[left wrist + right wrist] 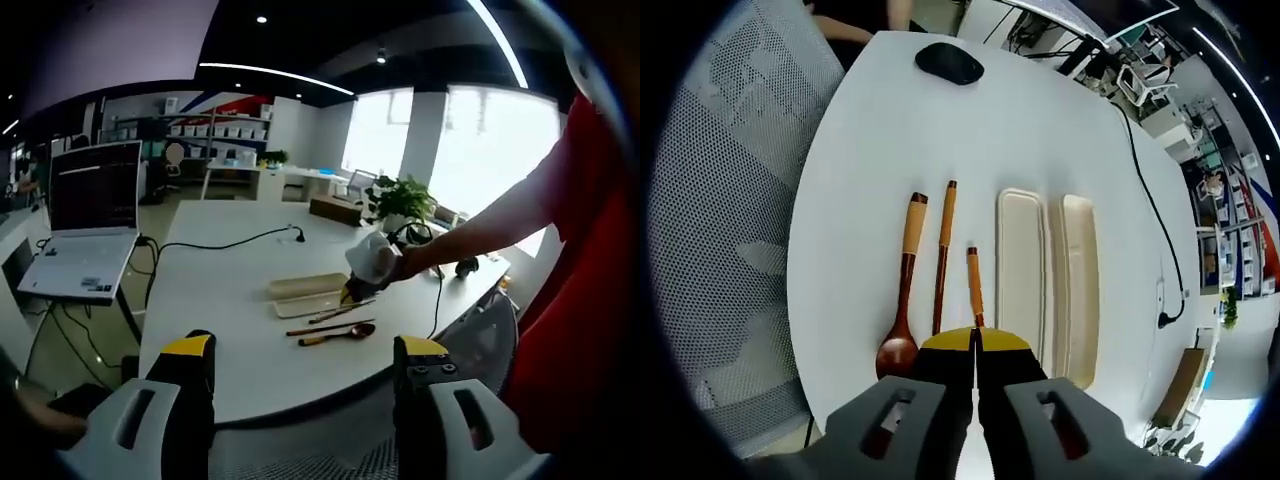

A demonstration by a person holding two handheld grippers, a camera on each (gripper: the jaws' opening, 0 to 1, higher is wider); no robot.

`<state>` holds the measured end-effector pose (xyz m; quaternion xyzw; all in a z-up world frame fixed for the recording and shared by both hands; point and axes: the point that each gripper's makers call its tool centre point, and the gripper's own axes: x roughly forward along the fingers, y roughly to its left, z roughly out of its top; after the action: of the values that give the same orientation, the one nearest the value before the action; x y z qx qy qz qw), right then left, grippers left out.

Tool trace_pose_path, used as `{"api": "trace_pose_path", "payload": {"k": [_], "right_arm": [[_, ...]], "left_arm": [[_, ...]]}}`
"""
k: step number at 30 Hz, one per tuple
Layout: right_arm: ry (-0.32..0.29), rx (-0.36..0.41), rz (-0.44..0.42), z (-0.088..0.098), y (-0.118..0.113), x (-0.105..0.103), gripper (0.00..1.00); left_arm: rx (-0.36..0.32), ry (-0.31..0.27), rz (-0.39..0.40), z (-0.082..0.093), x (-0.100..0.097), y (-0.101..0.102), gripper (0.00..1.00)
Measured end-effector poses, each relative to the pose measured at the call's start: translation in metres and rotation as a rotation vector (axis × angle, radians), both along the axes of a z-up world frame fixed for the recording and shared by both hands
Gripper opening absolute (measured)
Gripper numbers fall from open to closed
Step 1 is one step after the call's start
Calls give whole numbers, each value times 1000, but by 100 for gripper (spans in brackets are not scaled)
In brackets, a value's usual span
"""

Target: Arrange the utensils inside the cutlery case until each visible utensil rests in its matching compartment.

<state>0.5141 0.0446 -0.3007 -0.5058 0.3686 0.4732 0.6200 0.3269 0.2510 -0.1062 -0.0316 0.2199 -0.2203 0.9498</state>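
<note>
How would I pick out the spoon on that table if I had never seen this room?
Start at the white table and find the two cream case halves lying side by side. Next to them lie three wooden utensils in a row. The spoon lies farthest from the case, and it alone ends in a round dark bowl.

The left gripper view sits low, back off the table's (230, 330) near edge, looking level across it into the office, so the cutlery case (308, 290) and utensils show small, mid-distance. The right gripper view hangs close above the same tabletop (870, 130), looking steeply down. Both share the case (1045, 270), the wooden spoon (902, 300) and the table.
</note>
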Motion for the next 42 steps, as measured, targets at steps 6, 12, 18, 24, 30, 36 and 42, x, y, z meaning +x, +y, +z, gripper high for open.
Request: {"api": "trace_pose_path", "payload": {"k": [6, 12, 18, 24, 30, 36, 42], "right_arm": [[21, 44, -42, 3, -3, 9, 0], [50, 81, -73, 7, -6, 14, 0], [51, 83, -48, 5, -5, 15, 0], [110, 137, 42, 1, 5, 6, 0], [140, 147, 14, -1, 2, 5, 1], [140, 129, 27, -6, 2, 7, 3], [138, 130, 34, -13, 8, 11, 5]], "left_arm": [[5, 8, 2, -3, -2, 4, 75], [1, 11, 6, -4, -3, 5, 75], [4, 17, 7, -6, -5, 6, 74], [1, 20, 15, -8, -7, 8, 74], [-1, 28, 25, -10, -9, 9, 74], [1, 36, 27, -11, -8, 8, 74], [9, 36, 39, -7, -7, 14, 74]]}}
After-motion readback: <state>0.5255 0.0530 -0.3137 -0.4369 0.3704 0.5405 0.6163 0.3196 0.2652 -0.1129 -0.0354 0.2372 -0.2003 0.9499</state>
